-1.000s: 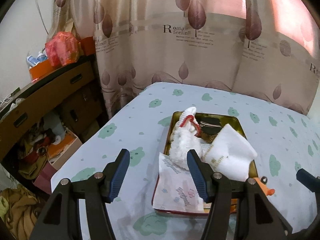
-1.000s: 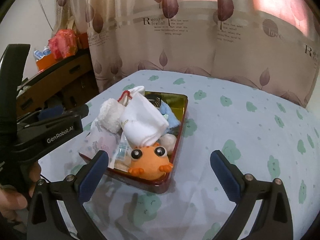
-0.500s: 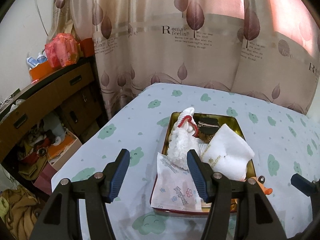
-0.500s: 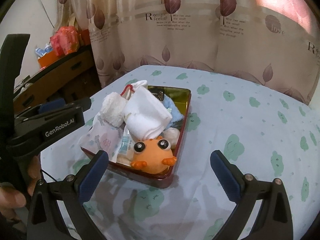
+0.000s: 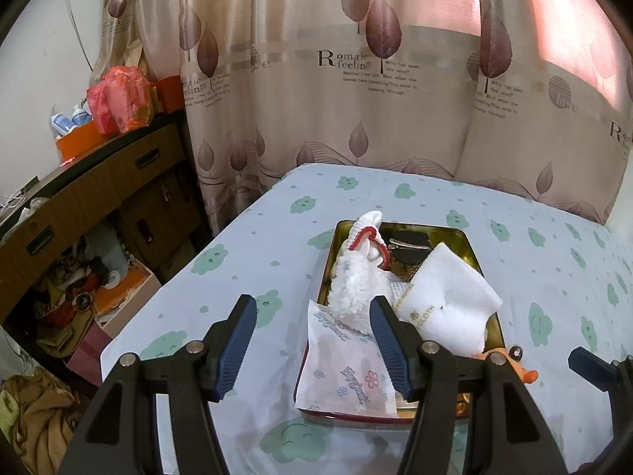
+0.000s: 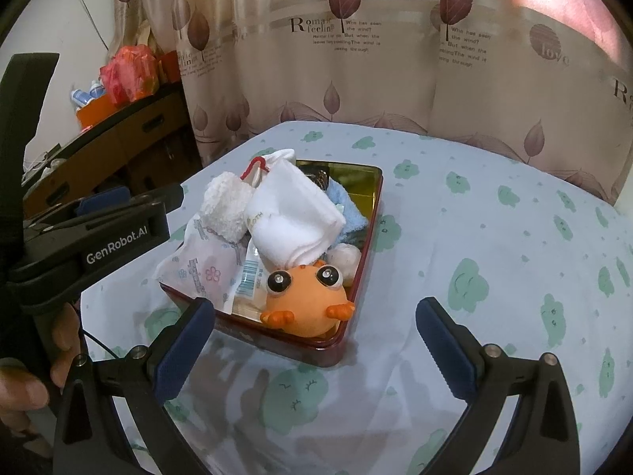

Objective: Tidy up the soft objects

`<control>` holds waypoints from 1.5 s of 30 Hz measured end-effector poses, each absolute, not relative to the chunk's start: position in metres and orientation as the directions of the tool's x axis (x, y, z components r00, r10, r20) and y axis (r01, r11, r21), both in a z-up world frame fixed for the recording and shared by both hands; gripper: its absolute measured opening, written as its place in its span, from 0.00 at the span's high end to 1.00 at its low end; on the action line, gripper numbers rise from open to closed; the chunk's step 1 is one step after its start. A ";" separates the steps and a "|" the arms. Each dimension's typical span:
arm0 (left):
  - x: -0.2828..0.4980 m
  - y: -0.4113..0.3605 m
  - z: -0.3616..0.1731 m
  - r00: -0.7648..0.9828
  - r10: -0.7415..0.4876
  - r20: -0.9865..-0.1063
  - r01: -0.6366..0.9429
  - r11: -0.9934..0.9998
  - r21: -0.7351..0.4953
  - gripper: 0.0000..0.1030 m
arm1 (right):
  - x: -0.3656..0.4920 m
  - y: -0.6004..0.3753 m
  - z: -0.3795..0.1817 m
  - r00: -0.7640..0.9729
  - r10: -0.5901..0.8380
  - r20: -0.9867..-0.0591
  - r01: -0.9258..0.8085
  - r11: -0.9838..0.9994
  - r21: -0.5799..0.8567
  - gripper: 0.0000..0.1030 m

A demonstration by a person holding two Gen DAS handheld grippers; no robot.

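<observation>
Pulling back a little over the last second, both grippers now see the tin tray (image 6: 368, 213) from slightly farther off and higher: in the right wrist view the orange toy (image 6: 304, 301) has slid up and away from the lower edge, and in the left wrist view the tray sits smaller and lower between the fingers. Nothing in the tray has shifted across those pictures, so I judge the change to be in the hands alone; it would fit either a look-over before reaching in or a retreat with the things already gathered, and the pictures do not settle which. The left gripper (image 5: 312, 340) is spread wide with nothing between its blue pads, hovering over the near left corner of the tray; the right gripper (image 6: 312, 340) is likewise spread wide and empty, just short of the tray's near edge. All the soft things lie heaped inside the tray on the bedsheet (image 6: 494, 237): a folded white cloth (image 6: 292, 217) on top, a fluffy white roll (image 6: 225, 206) beside it, a white pouch with a red cord (image 5: 366, 233) at the far end, a blue cloth (image 6: 348, 208) under the white one, and a floral tissue pack (image 5: 344, 372) draped over the near rim
</observation>
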State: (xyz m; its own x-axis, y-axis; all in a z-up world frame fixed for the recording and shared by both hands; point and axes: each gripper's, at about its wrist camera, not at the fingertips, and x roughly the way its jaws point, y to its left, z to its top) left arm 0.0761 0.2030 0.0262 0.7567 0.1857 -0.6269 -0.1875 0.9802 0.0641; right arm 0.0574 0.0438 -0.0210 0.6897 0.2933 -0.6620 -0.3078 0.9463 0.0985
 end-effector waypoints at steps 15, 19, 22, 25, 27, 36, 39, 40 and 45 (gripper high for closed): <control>0.075 0.202 0.026 0.760 0.187 -0.622 -0.188 0.980 0.065 0.41 | 0.058 0.044 -0.022 0.690 0.293 -0.662 -0.310 0.946 0.095 0.02; 0.075 0.202 0.026 0.760 0.188 -0.622 -0.190 0.980 0.065 0.41 | 0.058 0.044 -0.022 0.687 0.295 -0.664 -0.311 0.945 0.099 0.02; 0.075 0.202 0.027 0.759 0.187 -0.623 -0.189 0.980 0.064 0.41 | 0.058 0.043 -0.022 0.686 0.296 -0.664 -0.312 0.945 0.099 0.02; 0.075 0.202 0.027 0.760 0.186 -0.622 -0.188 0.980 0.064 0.41 | 0.058 0.043 -0.022 0.686 0.297 -0.664 -0.312 0.945 0.099 0.02; 0.075 0.202 0.027 0.760 0.189 -0.622 -0.190 0.980 0.065 0.41 | 0.058 0.044 -0.022 0.685 0.296 -0.665 -0.312 0.945 0.098 0.02; 0.075 0.200 0.027 0.759 0.192 -0.622 -0.191 0.979 0.068 0.41 | 0.057 0.044 -0.024 0.678 0.301 -0.670 -0.318 0.943 0.102 0.02; 0.075 0.200 0.027 0.759 0.192 -0.622 -0.190 0.979 0.069 0.41 | 0.057 0.044 -0.024 0.677 0.303 -0.671 -0.318 0.942 0.104 0.02; 0.075 0.200 0.027 0.759 0.192 -0.622 -0.191 0.979 0.070 0.41 | 0.057 0.044 -0.024 0.676 0.304 -0.672 -0.319 0.942 0.105 0.02; 0.075 0.200 0.027 0.760 0.189 -0.622 -0.188 0.980 0.068 0.41 | 0.056 0.046 -0.026 0.675 0.303 -0.672 -0.322 0.941 0.101 0.02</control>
